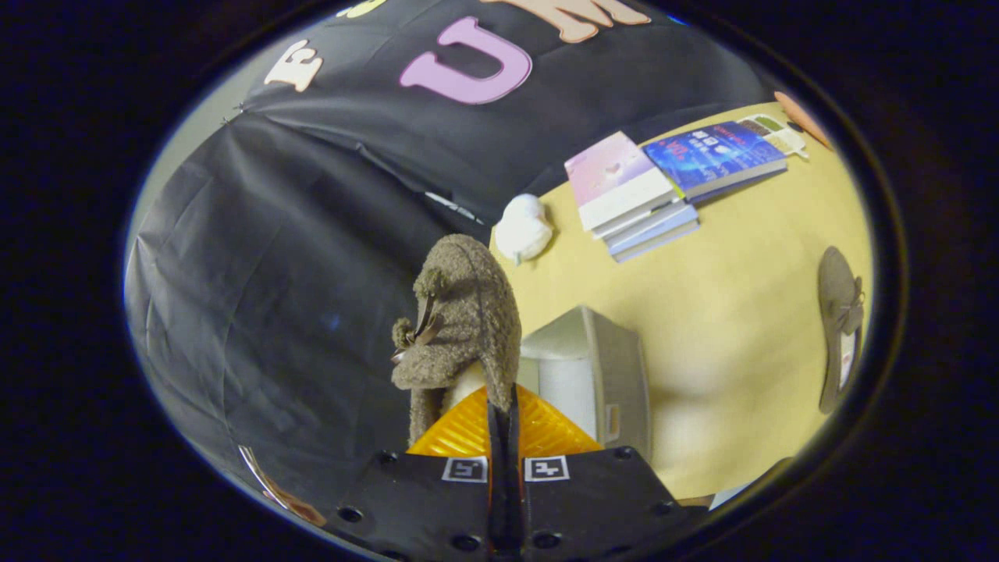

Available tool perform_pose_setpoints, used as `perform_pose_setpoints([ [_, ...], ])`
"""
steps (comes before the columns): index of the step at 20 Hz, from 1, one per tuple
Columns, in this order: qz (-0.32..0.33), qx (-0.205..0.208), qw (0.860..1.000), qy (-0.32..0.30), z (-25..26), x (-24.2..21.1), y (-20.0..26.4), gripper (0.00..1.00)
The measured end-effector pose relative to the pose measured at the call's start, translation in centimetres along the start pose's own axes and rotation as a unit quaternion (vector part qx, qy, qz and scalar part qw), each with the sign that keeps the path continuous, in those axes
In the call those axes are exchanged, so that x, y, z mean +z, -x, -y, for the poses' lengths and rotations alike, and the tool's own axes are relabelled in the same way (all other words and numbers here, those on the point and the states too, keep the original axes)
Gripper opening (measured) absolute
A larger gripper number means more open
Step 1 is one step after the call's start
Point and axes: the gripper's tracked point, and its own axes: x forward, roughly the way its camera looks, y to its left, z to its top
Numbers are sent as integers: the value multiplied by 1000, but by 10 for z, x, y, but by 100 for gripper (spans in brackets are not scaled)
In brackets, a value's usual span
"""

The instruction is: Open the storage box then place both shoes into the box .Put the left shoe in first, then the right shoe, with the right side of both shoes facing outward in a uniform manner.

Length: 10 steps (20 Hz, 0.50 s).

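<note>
While I've got the fuzzy brown fleece shoe (pixel 460 312) clamped between the orange ribbed fingers (pixel 538 429) of my black hand-held gripper (pixel 503 425), pads closed nearly together on its heel/collar edge, the relation that matters is shoe vs. the grey fabric storage box (pixel 601 375). Box sits just to the right of the shoe and a bit below it, opening looks up w/ a pale interior, so I judge it's already open. Shoe's long axis runs straight ahead from the fingers, toe pointing away, small bow on its left flank. Texture is nubbly, soft, will squash under grip; box walls look stiff cloth. Second matching brown shoe (pixel 841 328) lies on the yellow tabletop (pixel 734 297) well right of the box, long axis roughly parallel to the box side. Can't tell which shoe is the left one. Beyond the box: a white crumpled cloth (pixel 523 226) and a stack of books (pixel 640 195).
</note>
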Motion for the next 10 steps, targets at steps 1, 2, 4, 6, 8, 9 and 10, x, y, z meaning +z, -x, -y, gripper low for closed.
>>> perform_pose_setpoints([
  [1,-13,0,1000,0,-2,-12,-8,4],
  [2,-26,-2,1000,2,-3,-23,-15,4],
  [4,-47,-15,999,9,0,-44,-27,4],
  [6,-63,-34,997,17,7,-61,-35,4],
  [8,-80,-51,995,18,14,-75,-44,4],
  [9,-86,-61,994,16,20,-79,-50,4],
  [10,-94,-73,993,15,24,-83,-56,4],
])
